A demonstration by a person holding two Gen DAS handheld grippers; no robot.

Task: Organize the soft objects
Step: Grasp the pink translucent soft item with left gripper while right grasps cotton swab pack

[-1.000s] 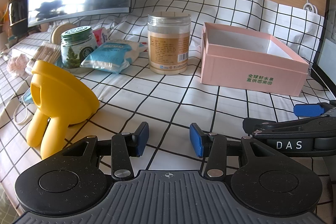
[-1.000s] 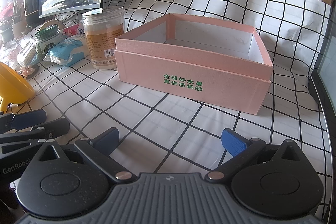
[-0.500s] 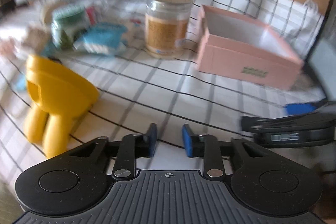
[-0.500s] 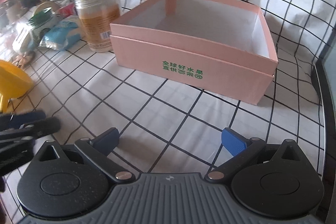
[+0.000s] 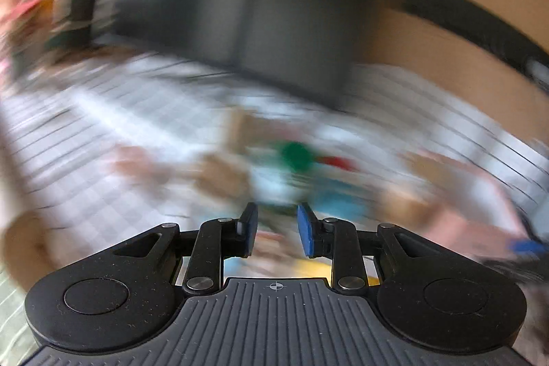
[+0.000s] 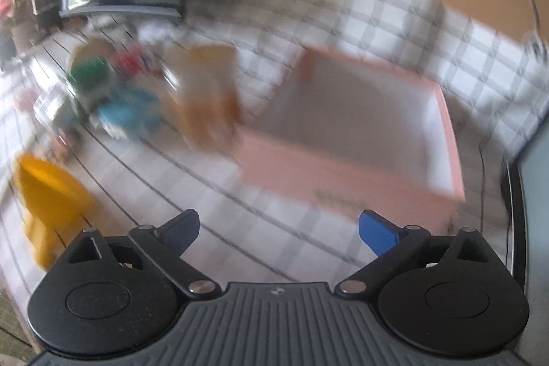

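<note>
Blue soft pack (image 6: pixel 128 114) lies left of the pink box (image 6: pixel 346 174), beside the jars. Both views blurred. Left gripper (image 5: pixel 277 225) narrowly parted, empty; right gripper (image 6: pixel 278 228) spread wide. You steady before pinching.

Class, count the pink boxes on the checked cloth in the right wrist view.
1. The pink box sits open at centre right, beside the blurred brown-labelled jar. Blur could hide others among the clutter at left.

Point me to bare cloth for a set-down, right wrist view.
Free: checkered cloth between the yellow toy and pink box, ahead of the open right gripper. Box interior looks empty. Crowded: blurred jar and packet cluster, far left.
</note>
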